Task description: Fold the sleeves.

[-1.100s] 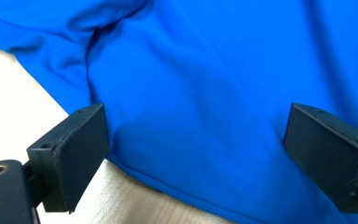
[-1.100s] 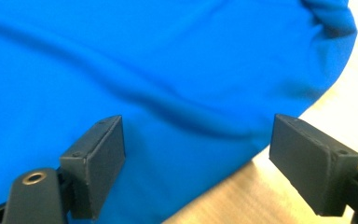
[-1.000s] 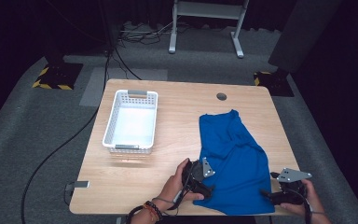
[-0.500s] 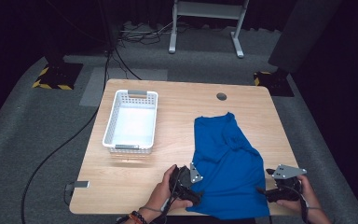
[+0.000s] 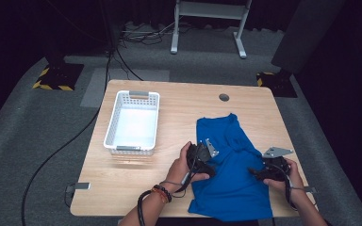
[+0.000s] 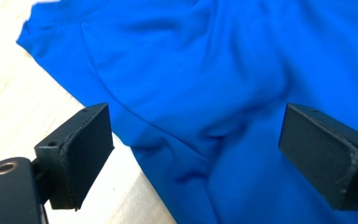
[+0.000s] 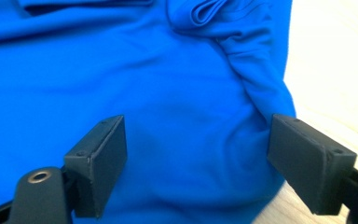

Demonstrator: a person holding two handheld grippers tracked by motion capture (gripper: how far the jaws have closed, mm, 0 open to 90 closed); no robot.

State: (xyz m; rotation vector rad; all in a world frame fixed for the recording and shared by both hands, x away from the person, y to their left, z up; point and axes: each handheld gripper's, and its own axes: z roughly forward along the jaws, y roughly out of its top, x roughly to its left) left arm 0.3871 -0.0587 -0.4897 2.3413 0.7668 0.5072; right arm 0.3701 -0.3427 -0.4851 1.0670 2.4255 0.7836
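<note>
— What lies around the counter [image 5: 136, 183]?
— Grey carpet [image 5: 37, 141] on every side, with black cables [image 5: 66, 141] trailing across it.
— And farther back?
— A white metal frame [image 5: 207, 23] stands on the floor, yellow-and-black striped blocks [image 5: 52, 85] sit at two corners, and the far room is dark.

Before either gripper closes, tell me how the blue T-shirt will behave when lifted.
The blue T-shirt is probably floppy: it lies flat in soft wrinkles with a bunched fold, so it should drape and sag. It looks thin, likely light. Pushed across the wooden table, it would likely bunch up rather than slide whole.
</note>
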